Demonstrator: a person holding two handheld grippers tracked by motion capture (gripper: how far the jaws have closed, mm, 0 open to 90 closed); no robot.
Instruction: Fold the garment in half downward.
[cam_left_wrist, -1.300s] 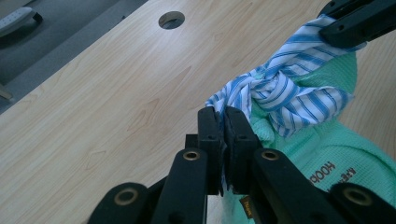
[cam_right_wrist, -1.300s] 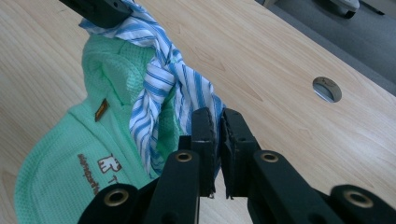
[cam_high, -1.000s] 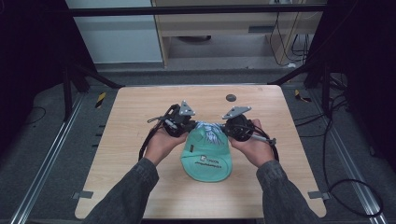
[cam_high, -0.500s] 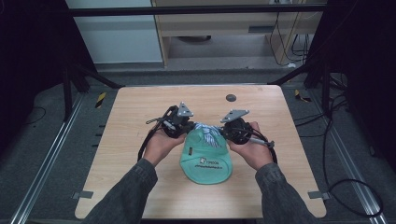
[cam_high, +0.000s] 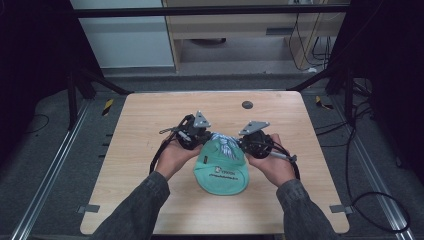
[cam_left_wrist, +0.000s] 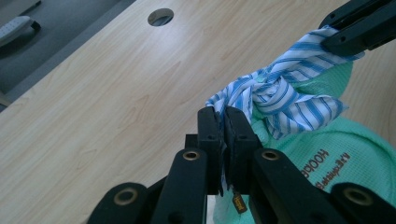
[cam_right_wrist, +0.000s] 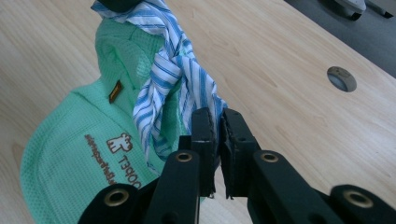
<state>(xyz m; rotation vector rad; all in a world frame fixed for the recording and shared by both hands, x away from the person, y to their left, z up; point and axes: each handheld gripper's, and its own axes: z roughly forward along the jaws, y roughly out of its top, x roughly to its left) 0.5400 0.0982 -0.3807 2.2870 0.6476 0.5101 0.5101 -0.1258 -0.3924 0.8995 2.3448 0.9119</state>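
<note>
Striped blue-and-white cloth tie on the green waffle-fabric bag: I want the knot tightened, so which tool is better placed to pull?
Neither clearly: the left tool and right tool each clamp one tail of the striped cloth tie, on opposite sides. Pulling both apart looks best.

Mint-green waffle-knit cloth (cam_high: 222, 169) with brown printed lettering, white tie (cam_left_wrist: 280, 91) with blue stripes knotted on it, black jaws on both grippers, light wood-grain counter (cam_high: 150, 120), dark grey sleeves (cam_high: 132, 210).
</note>
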